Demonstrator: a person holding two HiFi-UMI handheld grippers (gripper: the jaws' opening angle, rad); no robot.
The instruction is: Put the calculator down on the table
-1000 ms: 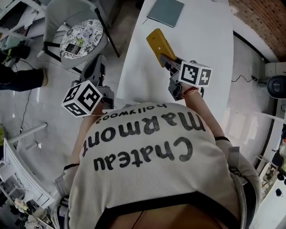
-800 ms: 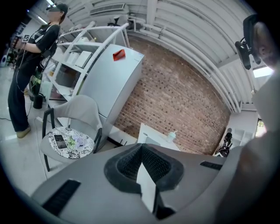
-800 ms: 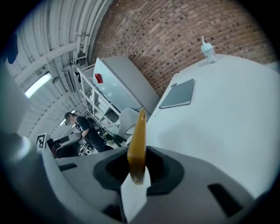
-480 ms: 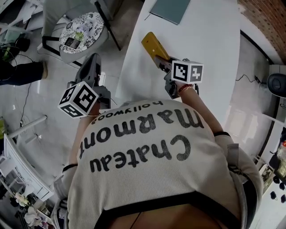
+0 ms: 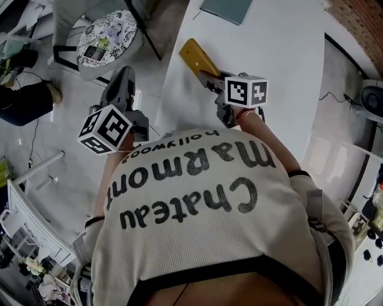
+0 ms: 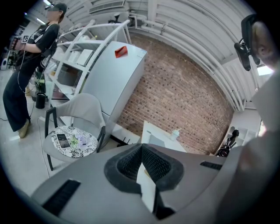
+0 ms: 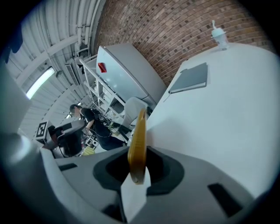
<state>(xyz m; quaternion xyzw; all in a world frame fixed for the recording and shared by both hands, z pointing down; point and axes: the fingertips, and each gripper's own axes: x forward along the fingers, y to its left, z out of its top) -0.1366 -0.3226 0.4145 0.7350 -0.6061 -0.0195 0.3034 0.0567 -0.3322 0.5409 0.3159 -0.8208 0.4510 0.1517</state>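
While the right hand-held gripper (image 5: 210,82) stays clamped on the yellow calculator (image 5: 194,55), it has sunk closer to the table (image 5: 275,54) than a second ago; the left hand-held gripper (image 5: 122,80), closed and empty, barely shifted.

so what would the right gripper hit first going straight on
Probably the white table near its left edge, the yellow calculator in the right gripper touching first; depth is unclear.

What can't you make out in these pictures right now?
- Keys of the calculator: the right gripper view shows it edge-on; the head view shows only a blank yellow side.
- Whether it touches the table: the steep head view hides any gap.
- Notebook: cut by the head view's top edge.
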